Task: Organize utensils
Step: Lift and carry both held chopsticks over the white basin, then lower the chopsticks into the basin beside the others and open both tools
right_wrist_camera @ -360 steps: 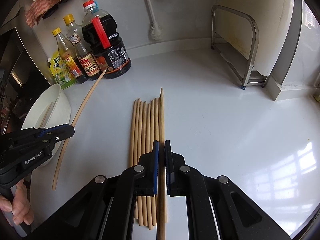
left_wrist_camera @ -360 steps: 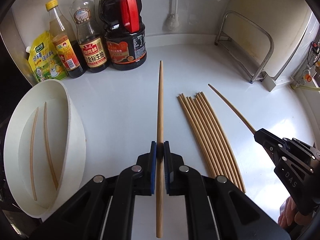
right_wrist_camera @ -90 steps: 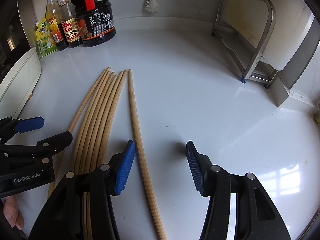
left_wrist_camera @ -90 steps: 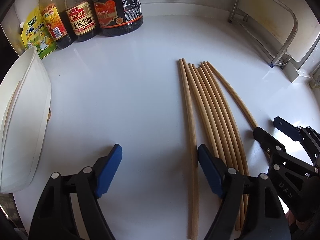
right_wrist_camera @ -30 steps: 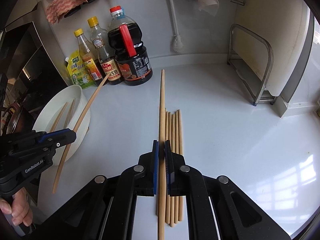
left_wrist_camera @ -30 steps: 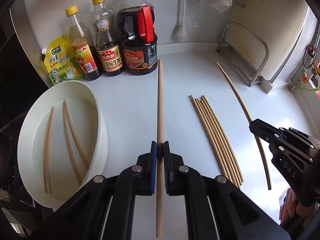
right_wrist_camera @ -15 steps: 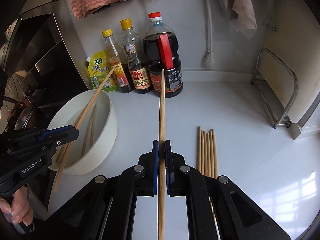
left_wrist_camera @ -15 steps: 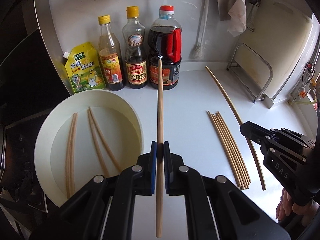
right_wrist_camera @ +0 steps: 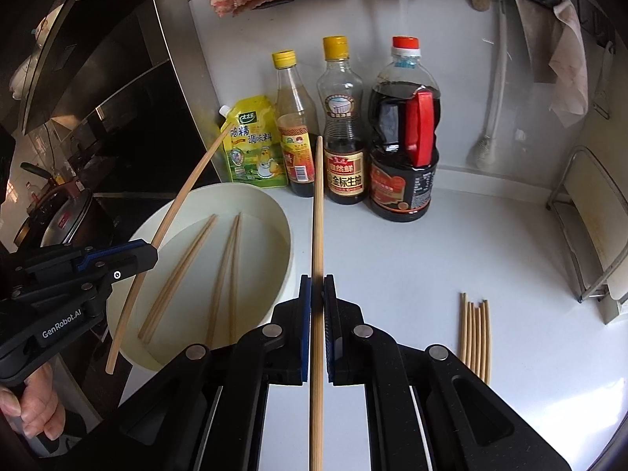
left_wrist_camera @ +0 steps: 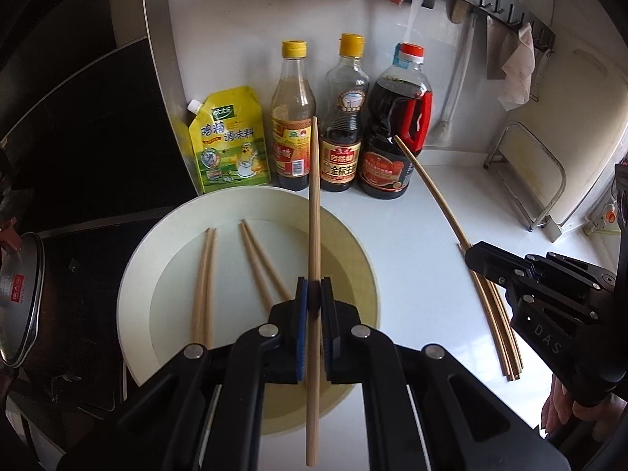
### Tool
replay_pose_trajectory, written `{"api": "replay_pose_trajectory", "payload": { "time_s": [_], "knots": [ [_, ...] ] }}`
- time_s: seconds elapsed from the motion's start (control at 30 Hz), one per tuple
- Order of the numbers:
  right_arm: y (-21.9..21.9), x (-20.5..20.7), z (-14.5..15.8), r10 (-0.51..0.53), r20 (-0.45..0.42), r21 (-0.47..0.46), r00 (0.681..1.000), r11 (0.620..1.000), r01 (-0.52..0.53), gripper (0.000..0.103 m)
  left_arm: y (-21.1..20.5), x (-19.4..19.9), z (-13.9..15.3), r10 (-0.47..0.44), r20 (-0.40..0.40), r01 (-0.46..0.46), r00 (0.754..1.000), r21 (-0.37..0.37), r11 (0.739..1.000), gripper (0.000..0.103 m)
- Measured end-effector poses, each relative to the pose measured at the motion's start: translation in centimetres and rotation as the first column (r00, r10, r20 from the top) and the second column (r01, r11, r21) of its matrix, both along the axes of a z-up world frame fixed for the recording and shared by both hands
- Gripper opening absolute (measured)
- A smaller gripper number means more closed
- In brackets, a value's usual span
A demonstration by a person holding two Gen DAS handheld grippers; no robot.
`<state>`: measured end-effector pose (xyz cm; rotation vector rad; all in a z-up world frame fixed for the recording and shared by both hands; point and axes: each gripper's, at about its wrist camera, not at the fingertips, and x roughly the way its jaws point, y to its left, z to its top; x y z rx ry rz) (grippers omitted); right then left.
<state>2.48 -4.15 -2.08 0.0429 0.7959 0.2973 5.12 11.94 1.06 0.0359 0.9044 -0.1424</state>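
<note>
Left gripper [left_wrist_camera: 314, 298] is clamped tight on one chopstick [left_wrist_camera: 314, 235], blue pads pinching it about a third of the way up from the near end. Its long axis runs 6 to 12 o'clock, far tip up against the bottles [left_wrist_camera: 340, 117]. The white bowl [left_wrist_camera: 129, 274] sits directly under these jaws, spreading out to 9 o'clock, with four chopsticks already lying in it. The left hand is the nearer one, already over the bowl's floor.

Right gripper [right_wrist_camera: 317, 298] is also closed hard on a second chopstick [right_wrist_camera: 317, 216], axis again 6 to 12. The bowl lies at 10 o'clock from these jaws; the stick hangs just outside the bowl's right rim, not yet over it.

Judgement: the left one needs only a lowering and a release. The right one must shift toward 9 o'clock first. Both sticks look longer than the bowl floor is wide, so the far ends may ride up on the rim.

Loose pile [right_wrist_camera: 475, 333] waits on the counter [right_wrist_camera: 431, 259] at 3 o'clock, well apart from the bowl.
</note>
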Motion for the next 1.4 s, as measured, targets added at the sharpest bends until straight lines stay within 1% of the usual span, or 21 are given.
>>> {"api": "replay_pose_trajectory", "payload": {
  "time_s": [0.37,0.67,0.87,1.1,1.4],
  "knots": [
    [5.8,3.1,-0.6,0.073,-0.024,-0.009,0.997,0.997,-0.074,0.006,5.8,2.0,-1.4,0.071,-0.020,-0.071,0.997,0.010,0.997,0.007],
    [9.6,5.2,-2.2,0.131,-0.079,-0.011,0.988,0.991,-0.132,0.006,9.0,3.2,-3.5,0.120,-0.063,-0.119,0.991,0.011,0.993,0.007],
    [11.7,6.8,-3.5,0.159,-0.116,-0.013,0.980,0.987,-0.161,0.006,9.9,4.1,-5.5,0.120,-0.106,-0.119,0.987,0.011,0.993,0.007],
    [13.1,8.4,-5.6,0.167,-0.189,-0.007,0.968,0.985,-0.172,0.006,9.9,5.3,-7.6,0.118,-0.151,-0.116,0.982,0.017,0.993,0.007],
    [13.7,9.4,-7.7,0.158,-0.265,0.001,0.951,0.987,-0.163,0.006,10.4,5.9,-9.4,0.126,-0.198,-0.123,0.972,0.025,0.992,0.008]
  ]
}}
